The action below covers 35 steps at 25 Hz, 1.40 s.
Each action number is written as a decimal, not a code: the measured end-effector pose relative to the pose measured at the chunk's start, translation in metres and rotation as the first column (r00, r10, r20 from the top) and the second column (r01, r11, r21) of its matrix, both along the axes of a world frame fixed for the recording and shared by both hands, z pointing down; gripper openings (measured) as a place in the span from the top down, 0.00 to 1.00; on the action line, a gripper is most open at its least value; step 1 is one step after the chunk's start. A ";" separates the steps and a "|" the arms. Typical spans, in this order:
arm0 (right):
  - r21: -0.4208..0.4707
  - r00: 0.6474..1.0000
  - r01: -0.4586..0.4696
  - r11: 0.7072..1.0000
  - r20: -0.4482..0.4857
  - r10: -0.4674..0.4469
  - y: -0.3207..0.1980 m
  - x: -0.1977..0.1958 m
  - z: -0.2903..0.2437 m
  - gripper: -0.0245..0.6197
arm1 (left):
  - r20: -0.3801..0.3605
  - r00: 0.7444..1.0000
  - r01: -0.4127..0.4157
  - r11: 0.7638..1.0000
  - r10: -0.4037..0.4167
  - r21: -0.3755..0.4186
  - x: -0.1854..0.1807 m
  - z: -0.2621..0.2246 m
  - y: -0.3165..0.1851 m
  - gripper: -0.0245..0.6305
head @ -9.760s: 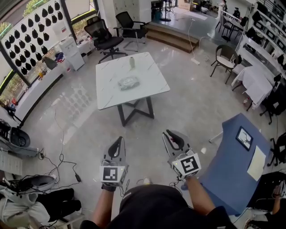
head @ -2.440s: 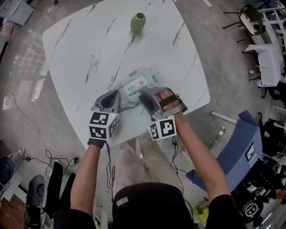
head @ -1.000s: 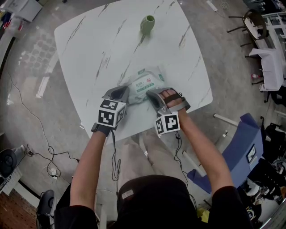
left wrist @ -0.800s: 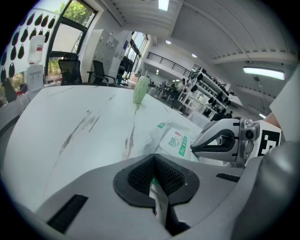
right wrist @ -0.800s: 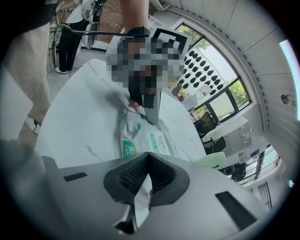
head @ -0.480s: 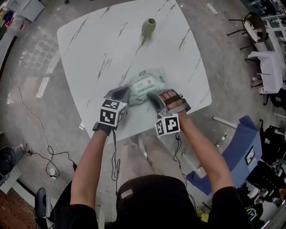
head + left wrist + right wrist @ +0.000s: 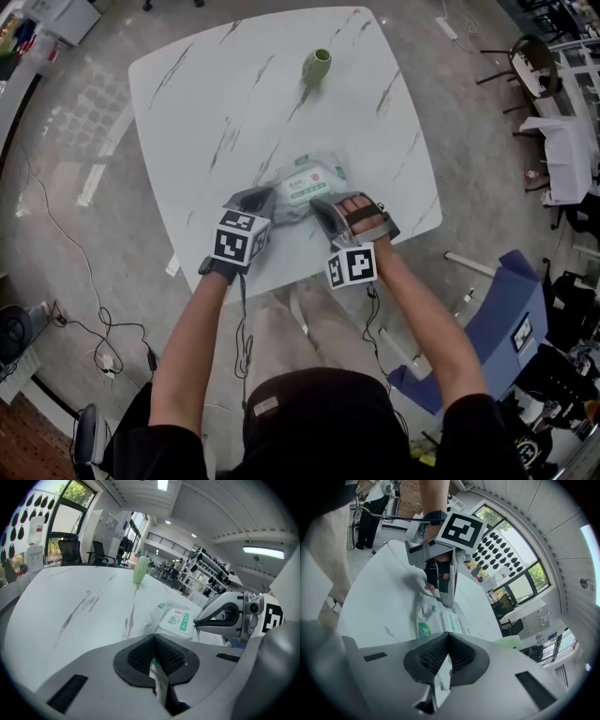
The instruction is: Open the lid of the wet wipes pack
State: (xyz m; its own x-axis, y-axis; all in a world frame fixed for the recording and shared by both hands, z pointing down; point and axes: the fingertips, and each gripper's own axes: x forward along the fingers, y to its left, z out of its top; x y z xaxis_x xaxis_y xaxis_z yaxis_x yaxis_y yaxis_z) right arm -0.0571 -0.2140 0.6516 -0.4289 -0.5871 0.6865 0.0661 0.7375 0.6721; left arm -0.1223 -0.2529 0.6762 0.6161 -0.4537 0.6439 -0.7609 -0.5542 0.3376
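Note:
The wet wipes pack [image 7: 305, 186] lies on the white marble table [image 7: 216, 103], white with a green-printed lid [image 7: 178, 620] that lies flat on top. My left gripper [image 7: 268, 196] is at the pack's near left end, shut on a fold of its white wrapper [image 7: 157, 679]. At the near right end, my right gripper [image 7: 320, 203] is shut on the wrapper edge [image 7: 439, 677]. In the left gripper view the right gripper [image 7: 225, 616] shows beside the lid. The left gripper [image 7: 440, 581] shows beyond the pack [image 7: 436, 620] in the right gripper view.
A small green vase [image 7: 317, 66] stands upright at the far side of the table, well beyond the pack. The table's near edge [image 7: 281, 272] runs just under my wrists. A blue chair [image 7: 497, 319] stands on the floor at the right.
Since the earliest frame the person has walked up to the table and both grippers have closed on the pack's ends. Over the last second neither gripper nor the pack has visibly moved.

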 end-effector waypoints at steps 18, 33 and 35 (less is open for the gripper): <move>0.018 0.998 -0.043 0.999 0.048 0.042 -0.007 -0.001 -0.016 0.96 | -0.012 1.000 0.000 1.000 0.000 -0.012 0.000 -0.001 0.001 0.95; 0.045 0.996 -0.048 0.998 0.075 0.045 -0.024 -0.004 -0.032 0.96 | -0.020 1.000 0.004 1.000 -0.005 -0.021 0.000 0.000 0.000 0.95; 0.047 0.996 -0.048 0.998 0.079 0.044 -0.026 -0.004 -0.034 0.96 | -0.020 1.000 0.004 1.000 -0.005 -0.020 0.000 -0.001 0.000 0.95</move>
